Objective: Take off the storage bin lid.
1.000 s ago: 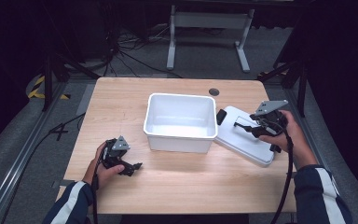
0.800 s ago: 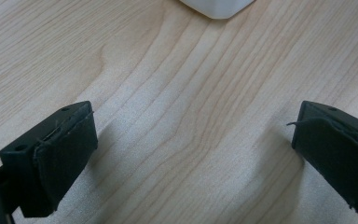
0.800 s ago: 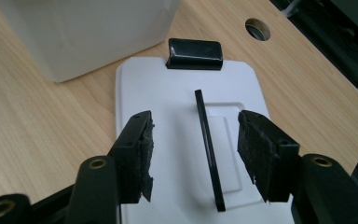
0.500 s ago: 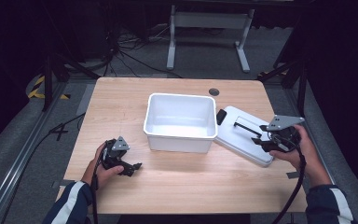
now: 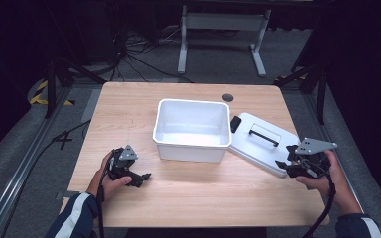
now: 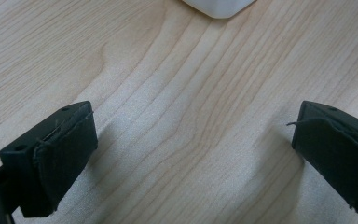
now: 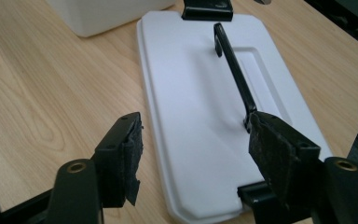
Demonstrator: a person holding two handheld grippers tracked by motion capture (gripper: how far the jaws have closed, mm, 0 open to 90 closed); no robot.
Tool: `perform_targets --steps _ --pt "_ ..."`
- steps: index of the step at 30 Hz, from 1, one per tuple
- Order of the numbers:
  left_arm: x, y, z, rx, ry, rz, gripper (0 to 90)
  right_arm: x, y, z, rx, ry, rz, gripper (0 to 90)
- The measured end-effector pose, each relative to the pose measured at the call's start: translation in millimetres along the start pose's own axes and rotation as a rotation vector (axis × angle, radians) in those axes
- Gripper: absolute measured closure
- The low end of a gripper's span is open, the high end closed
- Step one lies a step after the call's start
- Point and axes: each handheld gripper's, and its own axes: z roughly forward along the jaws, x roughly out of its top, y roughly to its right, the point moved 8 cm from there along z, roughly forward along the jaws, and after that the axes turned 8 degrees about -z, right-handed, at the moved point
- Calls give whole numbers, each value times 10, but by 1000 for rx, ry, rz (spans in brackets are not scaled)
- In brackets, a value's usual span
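A white tub (image 5: 192, 129) stands open near the middle of the wooden surface (image 5: 129, 104). Its lid (image 5: 263, 144) lies flat just right of it, the near-left edge close against the tub's right wall, with a black handle (image 5: 263, 135) running along its top and a black clip (image 5: 235, 124) at its far end beside the tub.

The right gripper (image 5: 284, 166) sits at the near right corner of the lid, held in the person's right hand (image 5: 327, 173) close to the surface's right edge. Its jaws have just been opening and now stand moderately wide. In the right gripper view (image 7: 193, 140) they straddle the near end of the lid (image 7: 200, 112): one pad is over bare wood to the lid's side, the other just by the near end of the handle (image 7: 233, 65). Neither pad presses on the lid or the handle, so nothing is held.

The left gripper (image 5: 141, 177) rests low on the near left part of the surface, in the person's left hand (image 5: 110, 181), well apart from the lid and pointing toward the tub. Its own view (image 6: 191, 149) shows the jaws wide apart with bare wood between them, and one corner of the tub (image 6: 219, 7) beyond.

A small dark round hole (image 5: 227, 97) sits in the surface behind the tub.
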Motion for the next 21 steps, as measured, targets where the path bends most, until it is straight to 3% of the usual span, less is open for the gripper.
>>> perform_targets --steps 8,21 --pt "-3 -1 -2 0 -1 -2 4 -282 -122 32 6 3 18 342" --pt "-3 -1 -2 -1 -1 -2 4 -730 -260 158 26 -3 102 332"
